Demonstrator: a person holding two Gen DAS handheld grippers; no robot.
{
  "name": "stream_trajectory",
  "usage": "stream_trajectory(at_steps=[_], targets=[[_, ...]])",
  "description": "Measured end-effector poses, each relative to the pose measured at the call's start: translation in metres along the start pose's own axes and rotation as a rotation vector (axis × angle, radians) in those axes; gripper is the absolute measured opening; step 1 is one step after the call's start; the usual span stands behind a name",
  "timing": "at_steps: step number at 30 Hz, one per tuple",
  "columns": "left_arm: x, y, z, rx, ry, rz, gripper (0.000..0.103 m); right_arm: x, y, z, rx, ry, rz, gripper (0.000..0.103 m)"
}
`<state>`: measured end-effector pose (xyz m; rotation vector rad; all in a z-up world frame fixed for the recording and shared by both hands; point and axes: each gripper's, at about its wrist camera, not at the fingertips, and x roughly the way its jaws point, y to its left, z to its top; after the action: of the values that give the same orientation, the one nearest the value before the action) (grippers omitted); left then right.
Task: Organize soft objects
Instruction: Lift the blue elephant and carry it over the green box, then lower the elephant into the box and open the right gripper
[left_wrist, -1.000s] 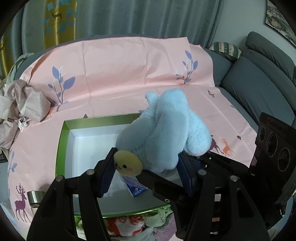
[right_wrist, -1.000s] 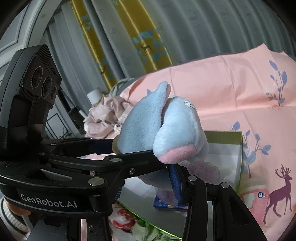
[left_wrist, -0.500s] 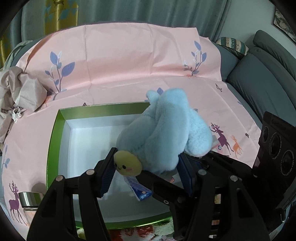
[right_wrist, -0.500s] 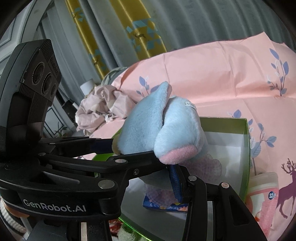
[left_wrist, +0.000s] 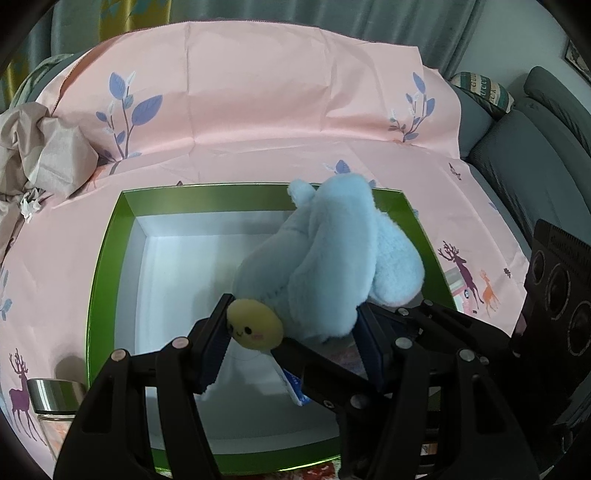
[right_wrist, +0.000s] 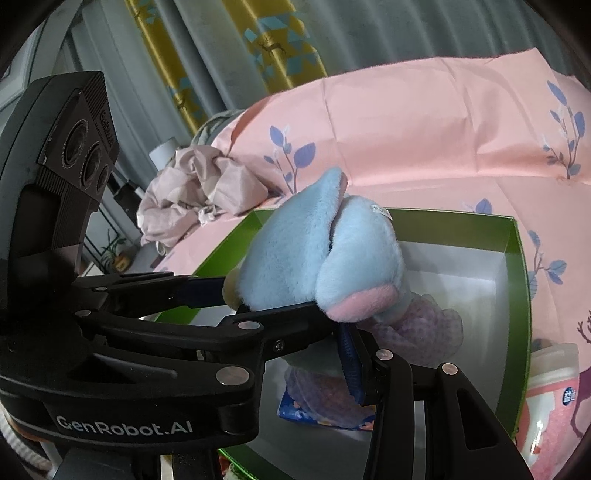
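Both your left tongs (left_wrist: 291, 339) and right tongs (right_wrist: 295, 332) stay clamped on the blue plush toy (left_wrist: 332, 273); the green box (left_wrist: 107, 266) has come directly beneath them, so release looks close.

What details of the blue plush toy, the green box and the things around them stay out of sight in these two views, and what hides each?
- Blue plush toy, left wrist view: underside, hidden by the left gripper.
- Green box, left wrist view: near floor, covered by the toy and both grippers.
- Blue packet, right wrist view: print, blocked by the right gripper.
- Glass jar, left wrist view: cut off by the edge.
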<state>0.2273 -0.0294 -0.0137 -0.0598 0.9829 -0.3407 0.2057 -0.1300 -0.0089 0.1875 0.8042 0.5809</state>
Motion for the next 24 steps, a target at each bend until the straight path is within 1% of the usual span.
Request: stream_trajectory(at_steps=[13, 18, 19, 21, 23, 24], targets=[[0.013, 0.008, -0.002, -0.030, 0.041, 0.013, 0.060, 0.009, 0.003, 0.001, -0.002, 0.050, -0.026, 0.046], [0.014, 0.008, -0.004, -0.034, 0.045, 0.021, 0.060, 0.010, 0.005, 0.001, -0.008, 0.059, -0.035, 0.048], [0.014, 0.008, -0.004, -0.031, 0.044, 0.023, 0.062, 0.010, 0.005, 0.001, -0.007, 0.060, -0.036, 0.048], [0.014, 0.007, -0.005, -0.025, 0.045, 0.029, 0.062, 0.011, 0.005, 0.001, -0.003, 0.064, -0.036, 0.049], [0.014, 0.006, -0.005, -0.022, 0.046, 0.037, 0.065, 0.011, 0.004, 0.001, 0.002, 0.069, -0.039, 0.052], [0.013, 0.007, -0.005, -0.022, 0.044, 0.050, 0.072, 0.012, 0.004, 0.001, 0.003, 0.071, -0.043, 0.054]])
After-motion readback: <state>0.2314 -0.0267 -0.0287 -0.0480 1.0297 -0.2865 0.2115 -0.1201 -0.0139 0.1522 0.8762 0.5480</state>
